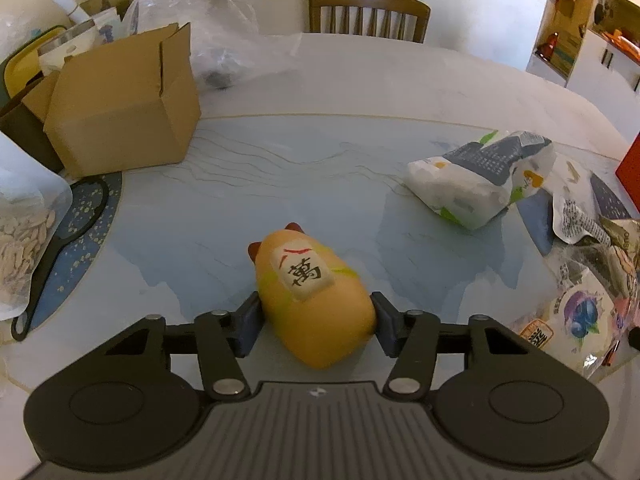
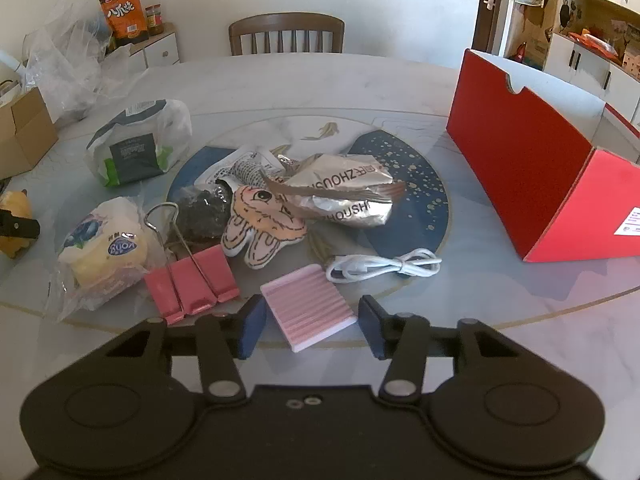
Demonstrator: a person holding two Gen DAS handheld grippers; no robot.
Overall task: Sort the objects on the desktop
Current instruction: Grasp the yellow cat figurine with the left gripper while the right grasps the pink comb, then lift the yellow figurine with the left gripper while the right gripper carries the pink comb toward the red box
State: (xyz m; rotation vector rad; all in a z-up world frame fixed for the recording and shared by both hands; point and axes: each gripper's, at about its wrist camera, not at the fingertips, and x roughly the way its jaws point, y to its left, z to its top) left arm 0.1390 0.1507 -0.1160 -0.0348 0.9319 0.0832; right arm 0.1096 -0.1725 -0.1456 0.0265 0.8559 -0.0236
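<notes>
A yellow squishy toy (image 1: 312, 300) with a white tile bearing a black character lies on the table in the left wrist view. My left gripper (image 1: 316, 320) is shut on it, one dark pad against each flank. The same toy (image 2: 14, 216) shows at the left edge of the right wrist view. There, a pink ribbed block (image 2: 310, 312) lies flat on the table near the front edge. My right gripper (image 2: 312, 320) is shut on it, its pads touching the block's two sides.
A cardboard box (image 1: 120, 108) stands far left and a white snack bag (image 1: 476, 184) lies to the right. Beyond the pink block are a white cable (image 2: 384, 266), a pink binder clip (image 2: 192, 284), a foil packet (image 2: 340, 196) and other wrappers. An open red box (image 2: 520, 176) stands right.
</notes>
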